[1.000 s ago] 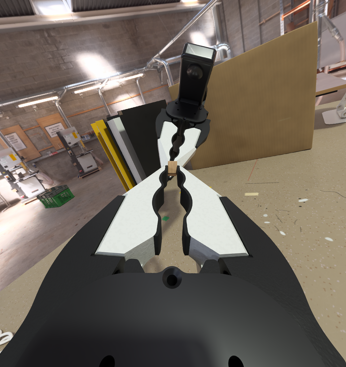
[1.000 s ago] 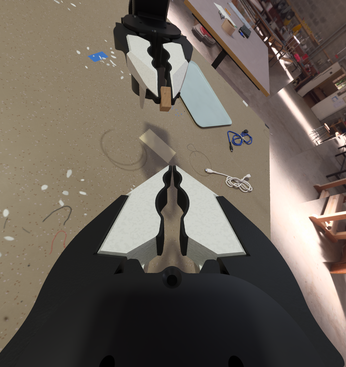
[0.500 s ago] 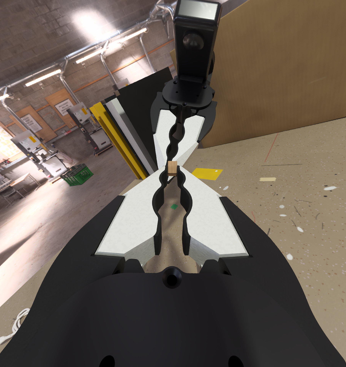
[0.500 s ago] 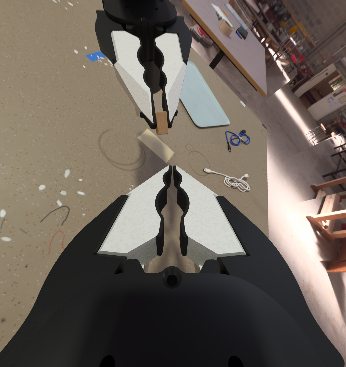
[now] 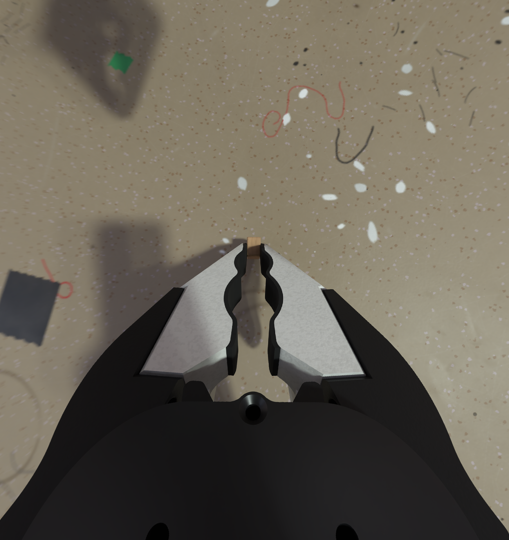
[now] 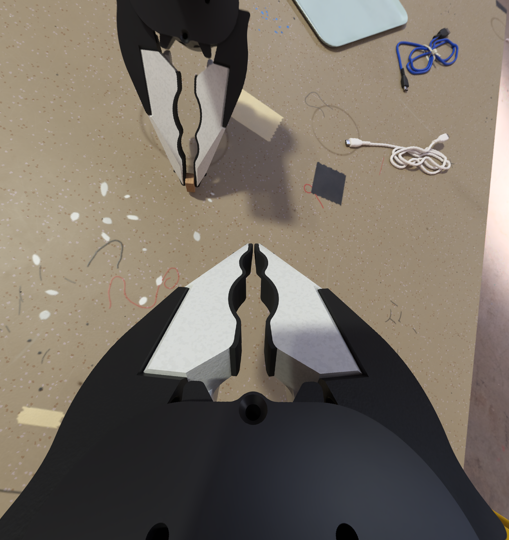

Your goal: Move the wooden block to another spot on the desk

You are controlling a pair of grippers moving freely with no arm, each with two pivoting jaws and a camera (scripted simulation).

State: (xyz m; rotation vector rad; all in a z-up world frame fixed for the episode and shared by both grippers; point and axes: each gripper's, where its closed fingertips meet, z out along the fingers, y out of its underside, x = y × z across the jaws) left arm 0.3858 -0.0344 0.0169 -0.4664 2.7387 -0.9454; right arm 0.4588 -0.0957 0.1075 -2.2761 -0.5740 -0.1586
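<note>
Speckled tan worktop (image 6: 393,263) fills both of my views, dotted with white paint flecks and thin red and black scribbles. My left tool (image 5: 253,248) points down at it with its fingertips pinched on the wooden block (image 5: 253,247); from the right wrist view I see that block (image 6: 190,185) poking out below the tips, at or just above the surface, though I cannot tell if it touches. My right tool (image 6: 252,246) hovers nearby with its jaws nearly together and nothing between them. Past the left tool lies a strip of beige tape (image 6: 259,117), partly hidden behind it. Off to the side I see a dark grey square patch (image 6: 328,183), a coiled white cable (image 6: 414,155), a bundled blue cable (image 6: 425,55) and a pale blue tray (image 6: 349,20). A green scrap (image 5: 120,62) shows in the left wrist view.
</note>
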